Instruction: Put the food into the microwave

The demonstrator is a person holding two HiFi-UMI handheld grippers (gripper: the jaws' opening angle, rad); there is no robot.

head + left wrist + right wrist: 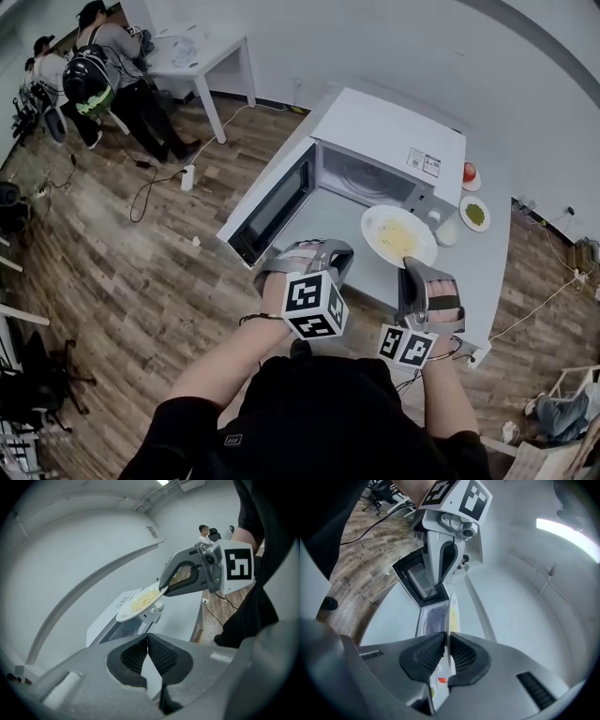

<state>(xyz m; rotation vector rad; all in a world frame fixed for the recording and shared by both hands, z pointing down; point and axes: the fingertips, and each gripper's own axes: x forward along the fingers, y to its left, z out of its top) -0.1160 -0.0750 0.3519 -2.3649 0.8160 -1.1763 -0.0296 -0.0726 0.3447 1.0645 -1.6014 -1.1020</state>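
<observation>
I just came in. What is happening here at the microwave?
A person holds a gripper in each hand. The right gripper is clamped on the rim of a plate of noodles, held in front of the microwave, whose door is open. The left gripper is shut and empty. The plate is not yet inside.

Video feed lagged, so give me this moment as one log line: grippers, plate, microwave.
right gripper: shut on plate rim | noodles: on plate, outside microwave | door: open | left gripper: shut, empty
</observation>
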